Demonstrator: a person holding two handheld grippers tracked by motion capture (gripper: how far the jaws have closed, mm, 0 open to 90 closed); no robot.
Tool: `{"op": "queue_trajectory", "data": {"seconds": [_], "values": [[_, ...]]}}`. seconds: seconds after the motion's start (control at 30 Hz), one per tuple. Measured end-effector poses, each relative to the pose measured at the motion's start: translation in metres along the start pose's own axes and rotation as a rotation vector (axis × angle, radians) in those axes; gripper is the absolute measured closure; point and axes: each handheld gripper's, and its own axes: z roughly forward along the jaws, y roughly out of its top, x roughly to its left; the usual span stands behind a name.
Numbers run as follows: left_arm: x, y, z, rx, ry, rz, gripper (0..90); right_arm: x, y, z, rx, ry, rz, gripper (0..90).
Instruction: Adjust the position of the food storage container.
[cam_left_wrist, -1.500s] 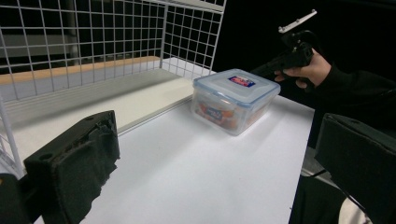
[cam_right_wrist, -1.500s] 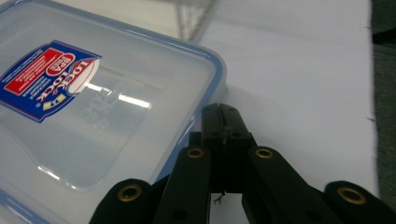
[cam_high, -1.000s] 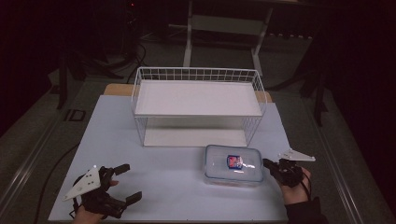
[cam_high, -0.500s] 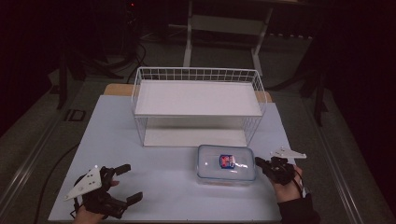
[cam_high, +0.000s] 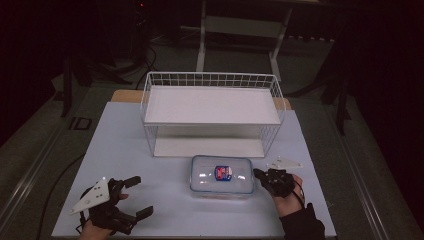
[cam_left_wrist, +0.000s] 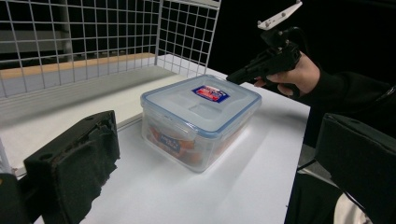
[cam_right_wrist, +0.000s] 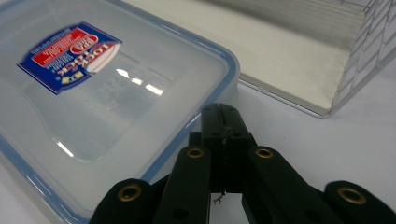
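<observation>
A clear plastic food box (cam_high: 222, 175) with a blue-rimmed lid and a red and blue label lies on the white table, just in front of the wire shelf rack. In the left gripper view the box (cam_left_wrist: 201, 119) shows orange contents inside. My right gripper (cam_high: 259, 175) is shut, its tip pressed against the box's right edge; the right gripper view has its closed jaws touching the lid rim (cam_right_wrist: 219, 93). At the table's front left my left gripper (cam_high: 137, 196) stands open, well apart from the box, nothing between its pads (cam_left_wrist: 77, 163).
A white wire shelf rack (cam_high: 212, 100) stands at the middle back of the table, with a lower board (cam_high: 207, 147) under it. Dark floor and metal frames lie beyond the table (cam_high: 120, 135).
The box has slid to the left across the table, with the shut right gripper following against its right edge. The left gripper has stayed where it was.
</observation>
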Motion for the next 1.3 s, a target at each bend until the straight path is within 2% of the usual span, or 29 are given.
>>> {"op": "queue_trajectory", "data": {"seconds": [0.1,0.17,0.27,0.37,0.87,1.3], "values": [[0.001,0.0,-0.001,-0.002,0.0,-0.006,0.0,-0.004,-0.002,-0.001,0.001,-0.009,0.021,90.0],[0.001,0.0,0.0,-0.002,-0.001,-0.007,0.0,-0.005,-0.003,0.0,0.002,0.009,0.046,90.0],[0.0,0.0,0.001,0.002,-0.004,-0.001,0.0,-0.002,-0.001,0.002,0.005,0.005,0.029,90.0],[0.0,-0.001,0.001,0.006,-0.004,-0.002,0.0,-0.003,0.002,0.002,-0.003,0.017,0.04,90.0],[0.001,-0.001,0.001,0.009,-0.007,-0.003,0.0,0.002,0.016,0.019,0.003,0.025,0.021,90.0],[0.001,-0.001,0.003,0.018,-0.015,-0.003,0.0,0.012,0.016,0.018,0.01,0.045,0.006,90.0]]}}
